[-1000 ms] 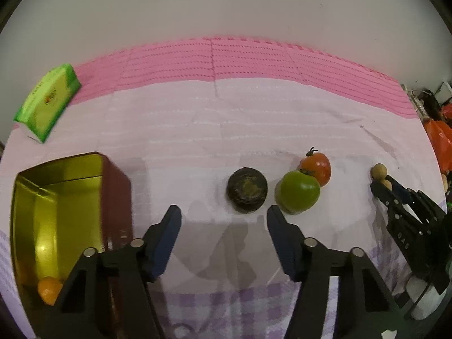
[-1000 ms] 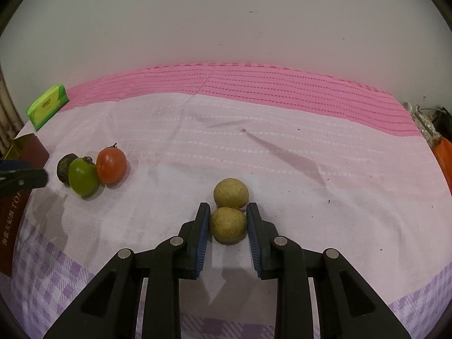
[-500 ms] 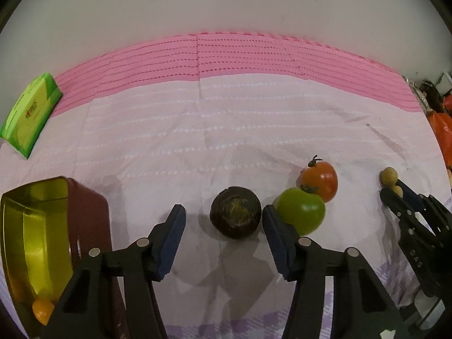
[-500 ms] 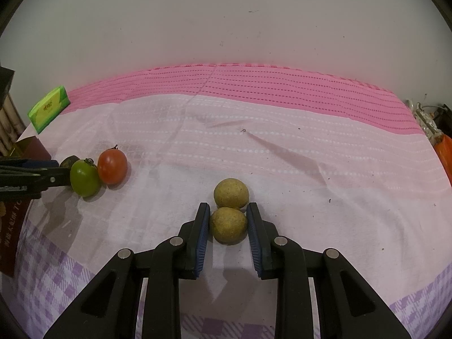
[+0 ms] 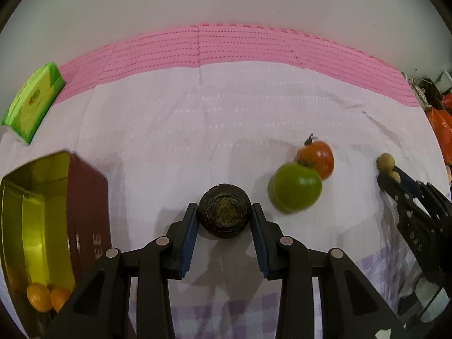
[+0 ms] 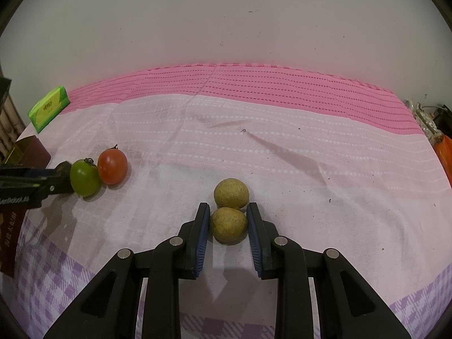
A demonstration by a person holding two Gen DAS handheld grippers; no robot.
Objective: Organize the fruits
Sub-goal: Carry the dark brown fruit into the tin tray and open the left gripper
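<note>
Left tongs point(image 5: 223, 220): closed narrowly on the dark round fruit point(image 5: 224, 210), both blue pads touching its sides; the fruit rests on the pink-and-white cloth point(image 5: 197, 118) that covers the tabletop.

Right tongs point(image 6: 228, 220): closed on the nearer tan fruit point(image 6: 228, 225), pads against both sides; fruit sits on the cloth.

Second tan fruit point(image 6: 231, 193): directly beyond the gripped one, touching it.

Green tomato point(image 5: 295, 187): on the cloth, right of the dark fruit, near but apart from it.

Red tomato point(image 5: 317, 158): just behind the green tomato, touching it, stem up.

Tin box point(image 5: 87, 192): at the left, open top, gold inside, dark red outside, standing on the cloth.

Two small orange fruits point(image 5: 39, 296): inside the tin, at its near end, side by side.

Green packet point(image 5: 32, 103): far left of the cloth, well apart from the fruits.
</note>
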